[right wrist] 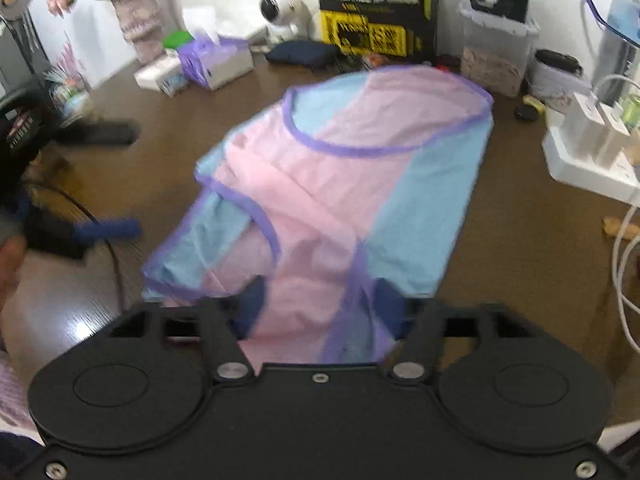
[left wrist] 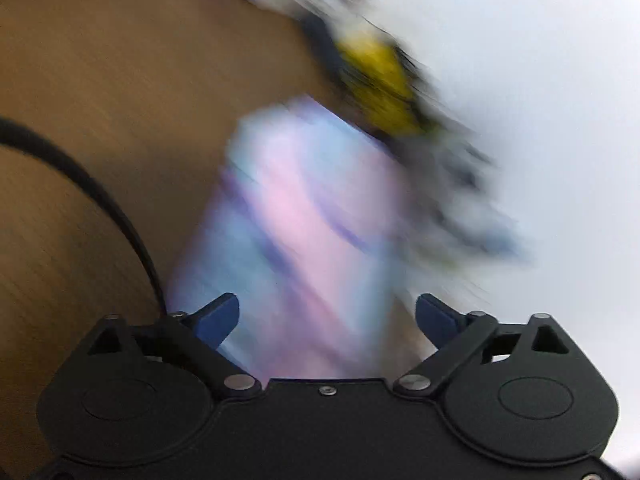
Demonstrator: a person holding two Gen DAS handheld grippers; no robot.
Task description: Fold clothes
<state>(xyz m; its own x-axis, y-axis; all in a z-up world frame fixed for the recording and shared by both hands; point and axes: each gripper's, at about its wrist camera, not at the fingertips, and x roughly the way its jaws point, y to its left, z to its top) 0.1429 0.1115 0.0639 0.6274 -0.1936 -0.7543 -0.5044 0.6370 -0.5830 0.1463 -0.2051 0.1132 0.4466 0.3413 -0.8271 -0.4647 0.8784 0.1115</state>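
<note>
A pink and light-blue garment with purple trim (right wrist: pixel 340 184) lies on the brown wooden table (right wrist: pixel 520 248), partly folded over itself. My right gripper (right wrist: pixel 320 308) sits at its near edge, with cloth lying between and over the blue fingers (right wrist: pixel 250 306); the jaws stand apart. My left gripper (left wrist: pixel 326 320) is open and empty above the same garment (left wrist: pixel 296 220), seen through heavy motion blur. The left gripper also shows at the left of the right wrist view (right wrist: pixel 108 229), beside the garment.
Along the back wall stand a tissue box (right wrist: pixel 216 62), a white camera (right wrist: pixel 280 12), a yellow-black box (right wrist: pixel 372 28), a clear plastic bin (right wrist: pixel 496 48) and a white power strip (right wrist: pixel 588 148). A black cable (left wrist: pixel 92 196) runs at the left.
</note>
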